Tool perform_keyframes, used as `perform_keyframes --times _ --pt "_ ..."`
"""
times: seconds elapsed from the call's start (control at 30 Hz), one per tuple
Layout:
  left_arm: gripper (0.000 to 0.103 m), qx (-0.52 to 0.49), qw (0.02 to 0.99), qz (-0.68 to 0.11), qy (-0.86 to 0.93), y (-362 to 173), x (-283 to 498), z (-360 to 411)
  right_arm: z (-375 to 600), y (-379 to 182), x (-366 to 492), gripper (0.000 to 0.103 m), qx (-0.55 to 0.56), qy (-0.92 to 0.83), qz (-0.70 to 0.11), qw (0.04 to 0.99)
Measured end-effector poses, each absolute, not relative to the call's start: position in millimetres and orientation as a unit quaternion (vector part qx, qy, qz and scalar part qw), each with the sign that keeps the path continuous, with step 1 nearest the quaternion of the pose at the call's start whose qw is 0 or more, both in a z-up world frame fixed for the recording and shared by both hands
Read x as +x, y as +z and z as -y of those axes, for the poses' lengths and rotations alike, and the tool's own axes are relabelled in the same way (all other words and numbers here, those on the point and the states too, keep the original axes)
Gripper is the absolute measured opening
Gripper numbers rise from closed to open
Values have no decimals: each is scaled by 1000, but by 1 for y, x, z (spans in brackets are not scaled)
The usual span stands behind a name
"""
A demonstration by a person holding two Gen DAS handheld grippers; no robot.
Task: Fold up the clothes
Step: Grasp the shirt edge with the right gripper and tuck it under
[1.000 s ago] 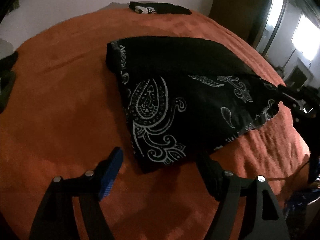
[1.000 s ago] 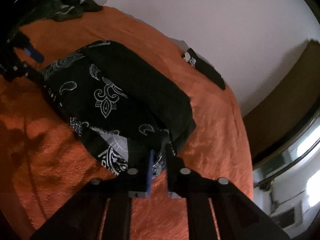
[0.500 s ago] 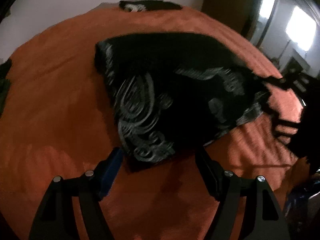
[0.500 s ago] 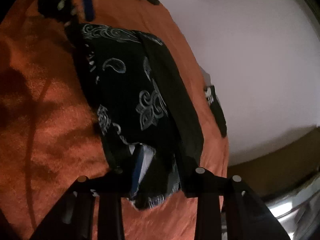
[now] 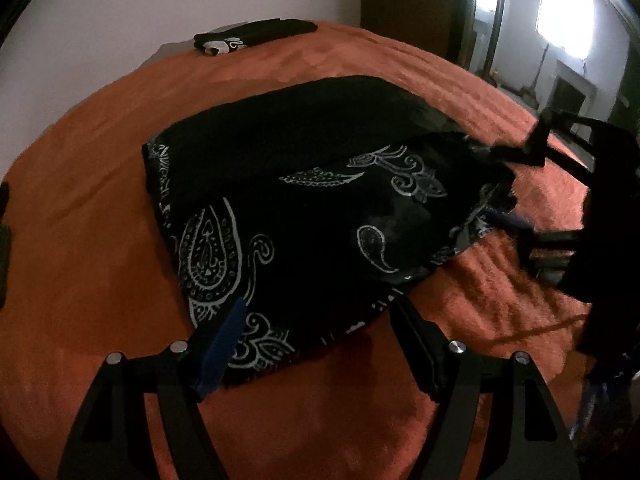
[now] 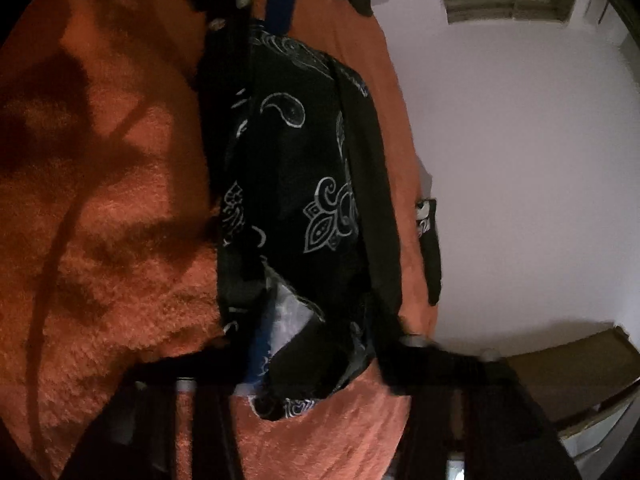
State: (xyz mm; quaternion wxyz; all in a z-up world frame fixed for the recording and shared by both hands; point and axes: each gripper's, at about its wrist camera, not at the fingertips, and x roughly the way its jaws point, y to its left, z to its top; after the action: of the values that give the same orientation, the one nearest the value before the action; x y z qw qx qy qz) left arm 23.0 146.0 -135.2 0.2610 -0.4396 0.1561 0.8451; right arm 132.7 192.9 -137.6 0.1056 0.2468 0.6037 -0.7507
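Straddling the paisley cloth's [image 5: 320, 208] opposite ends, left gripper [image 5: 318, 304] and right gripper [image 6: 322, 332] gape wide.

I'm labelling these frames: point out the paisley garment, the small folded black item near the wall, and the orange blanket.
paisley garment [image 5: 304, 216]: left wrist view, middle of its patterned top face.
small folded black item [image 5: 256, 35]: left wrist view, its middle.
orange blanket [image 5: 100, 208]: left wrist view, bare patch left of the garment.

An orange bed cover [image 5: 100, 208] carries a black paisley garment [image 5: 320, 216].
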Motion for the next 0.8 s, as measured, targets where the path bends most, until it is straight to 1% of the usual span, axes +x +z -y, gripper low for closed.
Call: perform_keyframes --times 0.1,0.17,0.27,0.37,0.43,0.53,0.7,0.77,0.8 --pt "76 -433 271 -143 848 -132 25 -150 -191 -104 131 0 258 -805 -522 113" --pt "76 -422 283 -140 850 -130 29 -156 -195 -73 132 0 258 -849 -446 121" --pt "76 -389 292 -156 860 -129 37 -169 -202 -44 132 0 253 -884 -375 117" --pt "76 -360 283 -169 873 -126 42 -177 -214 -27 126 0 263 -903 -320 115" --pt "76 -346 253 -169 888 -123 40 -175 -218 -25 123 0 269 -905 -309 114" --pt "76 -337 190 -157 909 -121 32 -160 -223 -30 128 0 274 -903 -313 111" --pt "76 -358 98 -164 914 -133 20 -132 -226 -37 130 0 277 -902 -315 105" --pt "76 -378 46 -150 913 -140 17 -115 -228 -41 122 0 279 -901 -317 98" --pt "76 -390 23 -130 911 -143 16 -104 -230 -46 119 0 284 -899 -321 90"
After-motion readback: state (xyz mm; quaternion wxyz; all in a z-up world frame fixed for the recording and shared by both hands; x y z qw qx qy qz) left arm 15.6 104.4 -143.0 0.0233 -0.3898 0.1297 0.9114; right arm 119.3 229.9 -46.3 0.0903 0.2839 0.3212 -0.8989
